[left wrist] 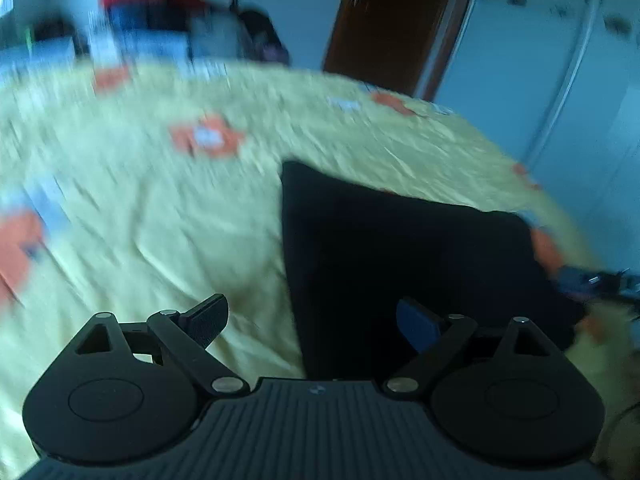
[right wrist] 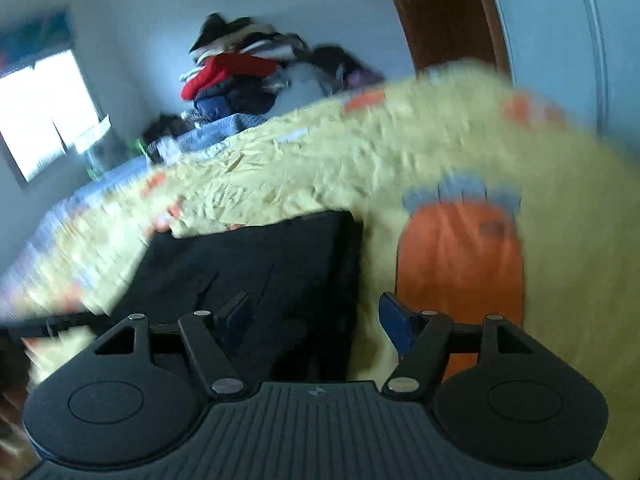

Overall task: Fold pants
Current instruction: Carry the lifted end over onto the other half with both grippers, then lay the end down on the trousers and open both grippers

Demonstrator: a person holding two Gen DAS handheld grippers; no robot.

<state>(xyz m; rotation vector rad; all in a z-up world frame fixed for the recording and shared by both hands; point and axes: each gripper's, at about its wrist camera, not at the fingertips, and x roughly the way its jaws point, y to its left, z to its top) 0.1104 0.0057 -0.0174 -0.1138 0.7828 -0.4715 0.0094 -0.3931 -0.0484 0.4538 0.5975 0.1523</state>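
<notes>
The black pants lie folded flat on a yellow bedspread. My left gripper is open and empty above the near left edge of the pants. In the right wrist view the pants lie ahead and to the left on the bedspread. My right gripper is open and empty over the right edge of the pants. Both views are motion-blurred. The right gripper's tip shows at the right edge of the left wrist view.
The bedspread has orange patches. A pile of clothes sits at the far end of the bed. A brown door and a white wardrobe stand beyond the bed. A window is on the left.
</notes>
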